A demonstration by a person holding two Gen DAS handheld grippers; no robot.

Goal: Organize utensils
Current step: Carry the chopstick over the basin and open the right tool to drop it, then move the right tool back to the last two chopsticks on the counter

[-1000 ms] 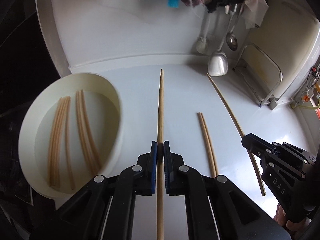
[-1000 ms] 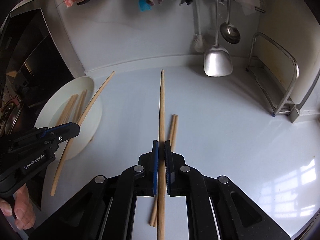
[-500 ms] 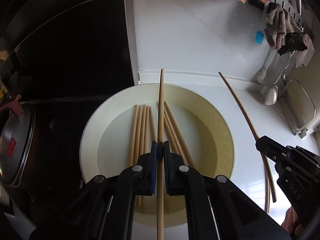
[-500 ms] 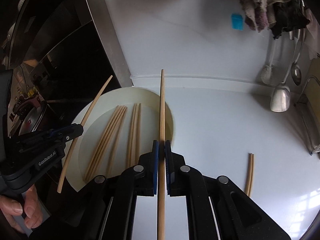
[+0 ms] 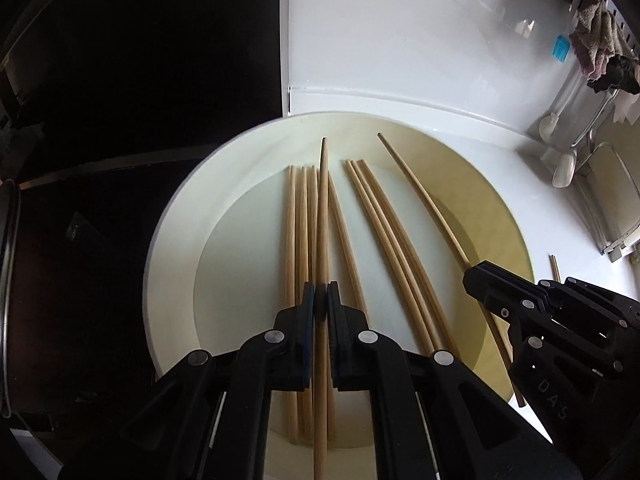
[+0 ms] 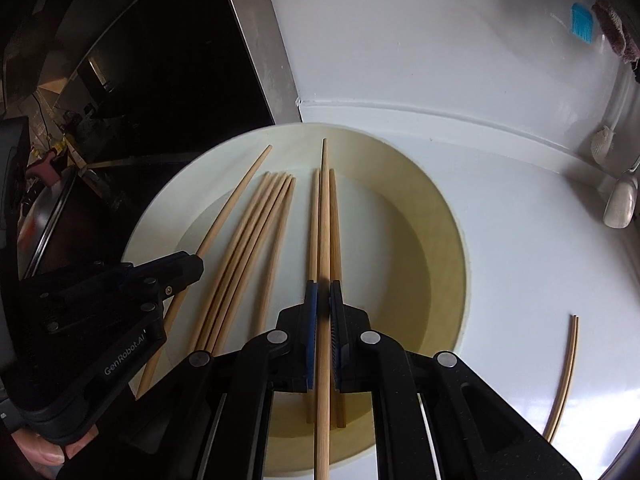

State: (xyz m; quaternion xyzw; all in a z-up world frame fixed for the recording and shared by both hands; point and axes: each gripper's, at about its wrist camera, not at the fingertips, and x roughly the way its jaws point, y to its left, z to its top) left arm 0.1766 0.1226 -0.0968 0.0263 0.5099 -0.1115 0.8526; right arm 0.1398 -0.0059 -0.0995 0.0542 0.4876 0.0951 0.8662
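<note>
At frame centre, the left gripper (image 5: 318, 304) and the right gripper (image 6: 323, 300) each clamp one chopstick (image 5: 322, 216) (image 6: 324, 216) above the cream bowl (image 5: 172, 216) holding chopsticks.

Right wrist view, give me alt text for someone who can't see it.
The right gripper is shut on a single chopstick above a white bowl that has more chopsticks lying inside. At left, the left gripper clamps another chopstick; a loose pair lies on the white counter.
</note>
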